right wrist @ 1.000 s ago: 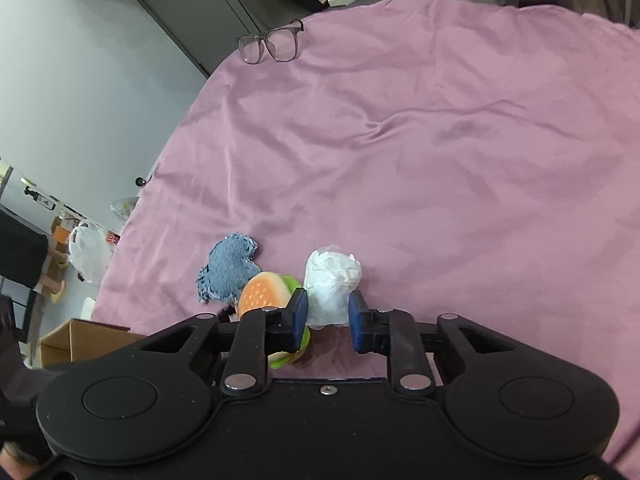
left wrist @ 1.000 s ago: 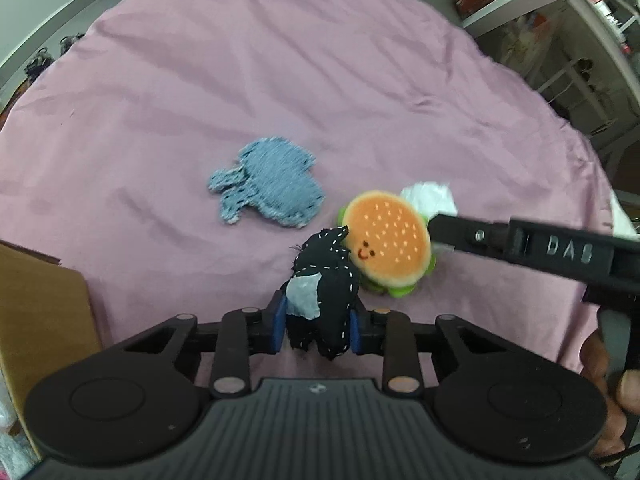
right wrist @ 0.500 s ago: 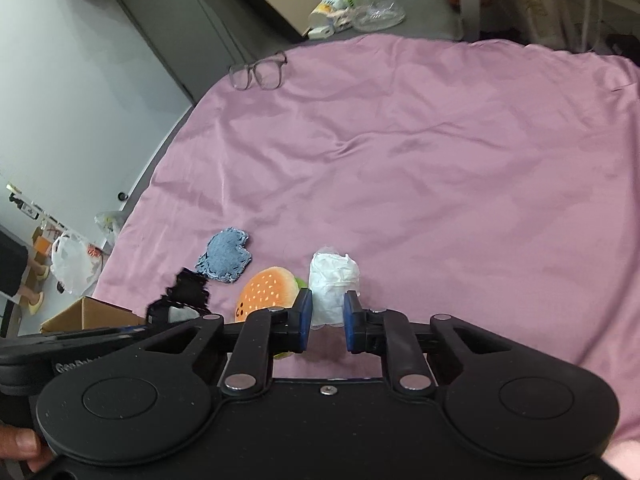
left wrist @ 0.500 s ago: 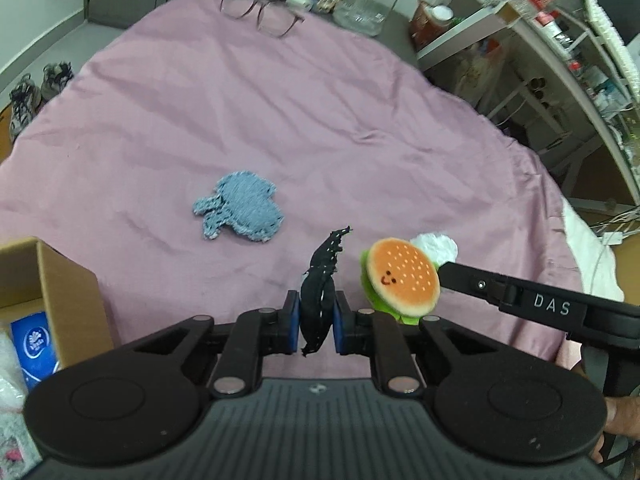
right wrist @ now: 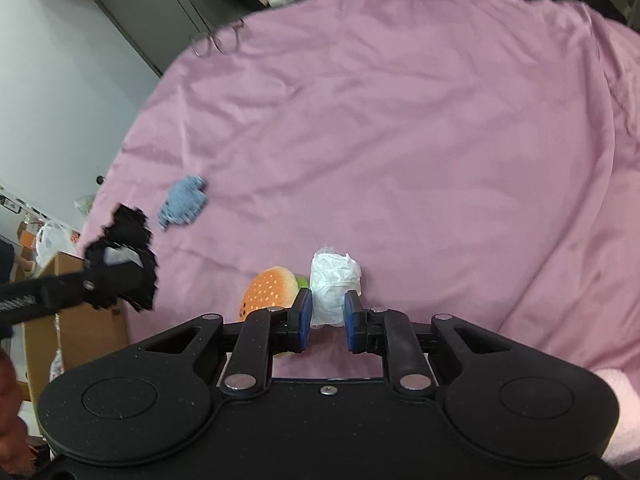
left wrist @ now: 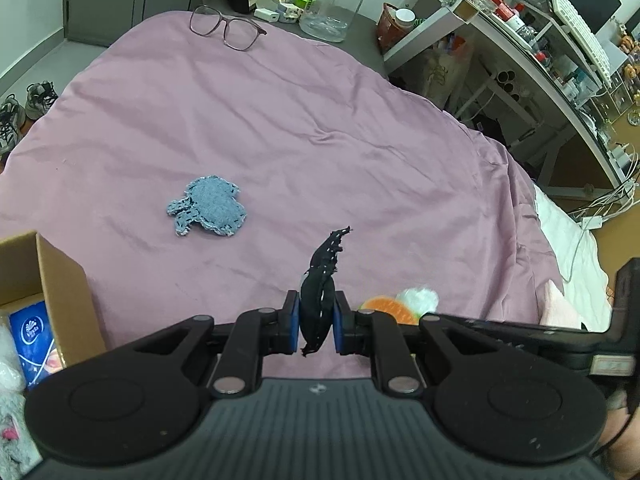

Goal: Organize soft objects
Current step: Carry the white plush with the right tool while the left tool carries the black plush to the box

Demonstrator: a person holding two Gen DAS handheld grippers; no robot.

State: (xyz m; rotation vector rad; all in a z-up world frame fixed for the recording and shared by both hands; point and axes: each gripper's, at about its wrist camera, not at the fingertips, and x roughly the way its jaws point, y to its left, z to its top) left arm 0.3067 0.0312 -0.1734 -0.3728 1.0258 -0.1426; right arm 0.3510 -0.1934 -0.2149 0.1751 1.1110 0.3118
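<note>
Left gripper (left wrist: 316, 322) clamped black stitched toy (left wrist: 319, 304), lifted above pink sheet (left wrist: 280, 128). Right gripper (right wrist: 328, 318) pinched white wad (right wrist: 334, 280) beside burger plush (right wrist: 268, 290). Blue plush (left wrist: 208, 210) lay apart.

Wide open purple sheet (left wrist: 320, 128) ahead of both my grippers, nothing on it out to the glasses (left wrist: 226, 28) at the far edge. My left gripper (left wrist: 316, 322) has a cardboard box (left wrist: 66, 292) close on its left, its wall standing up off the sheet, and the blue patch (left wrist: 208, 210) lying flat fwd-left, low enough to pass over. On my right side, the burger plush (right wrist: 270, 292) sits just left of my right gripper (right wrist: 327, 322), touching the white wad (right wrist: 334, 280). Right of the wad, bare sheet.
</note>
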